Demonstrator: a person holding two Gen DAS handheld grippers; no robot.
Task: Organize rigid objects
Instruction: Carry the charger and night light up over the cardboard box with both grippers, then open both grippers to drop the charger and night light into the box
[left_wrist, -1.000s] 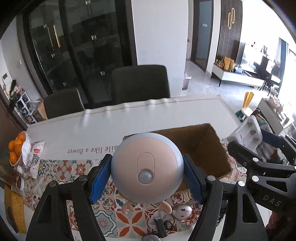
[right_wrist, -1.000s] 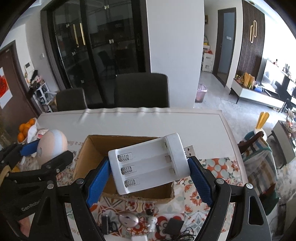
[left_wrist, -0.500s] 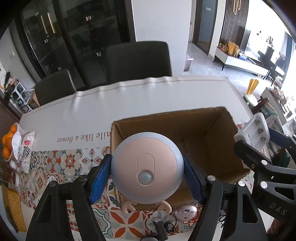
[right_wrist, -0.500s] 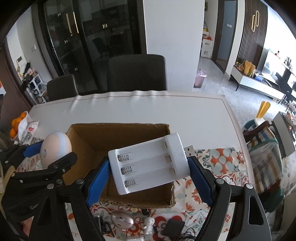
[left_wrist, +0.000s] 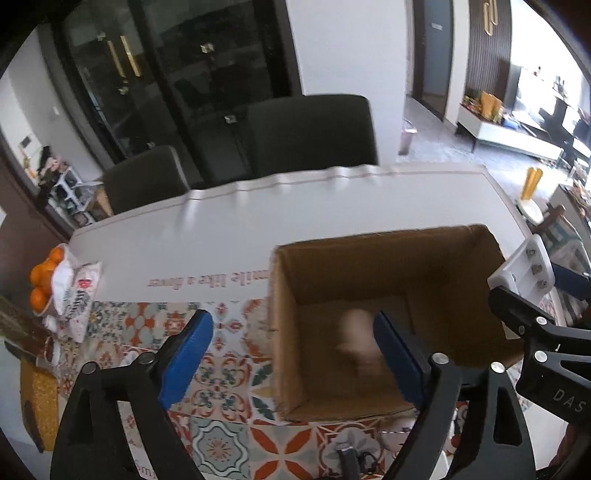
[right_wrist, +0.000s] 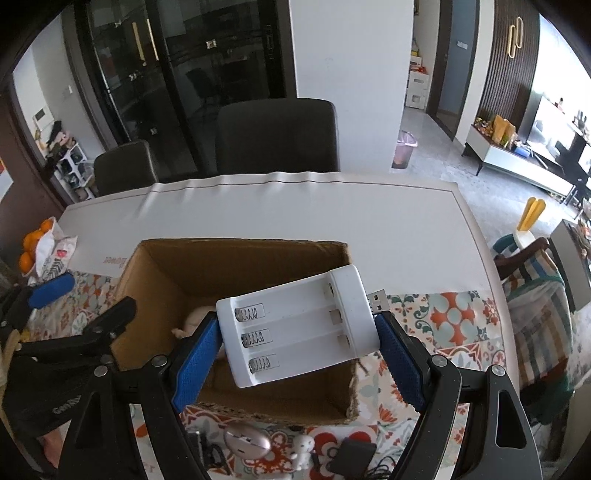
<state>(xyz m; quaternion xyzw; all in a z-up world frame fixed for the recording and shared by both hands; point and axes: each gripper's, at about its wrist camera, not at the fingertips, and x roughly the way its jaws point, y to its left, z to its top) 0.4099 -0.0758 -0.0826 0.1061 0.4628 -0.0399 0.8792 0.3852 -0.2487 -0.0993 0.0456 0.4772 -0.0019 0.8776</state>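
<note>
An open cardboard box (left_wrist: 369, 258) stands on the table. My left gripper (left_wrist: 291, 321) hangs over the box's left wall, and its jaws are opening with nothing between them. A blurred pink shape, the round pink and blue lamp (left_wrist: 360, 341), is dropping inside the box beside the right blue pad. In the right wrist view a pink part of the lamp (right_wrist: 194, 319) shows on the floor of the box (right_wrist: 236, 266). My right gripper (right_wrist: 295, 332) is shut on a white battery charger (right_wrist: 299, 325), held tilted above the box, its USB plug pointing right.
A bag of oranges (left_wrist: 44, 280) lies at the table's left edge. A mouse (right_wrist: 247, 439), a small white figurine (right_wrist: 303, 448) and a black adapter with cable (right_wrist: 351, 458) lie in front of the box on the patterned cloth (left_wrist: 221, 369). Dark chairs (right_wrist: 277, 136) stand beyond the table.
The left jaws have spread and the round lamp has left them and fallen into the box. Both grippers have sunk closer to the box. The right still holds the charger.
</note>
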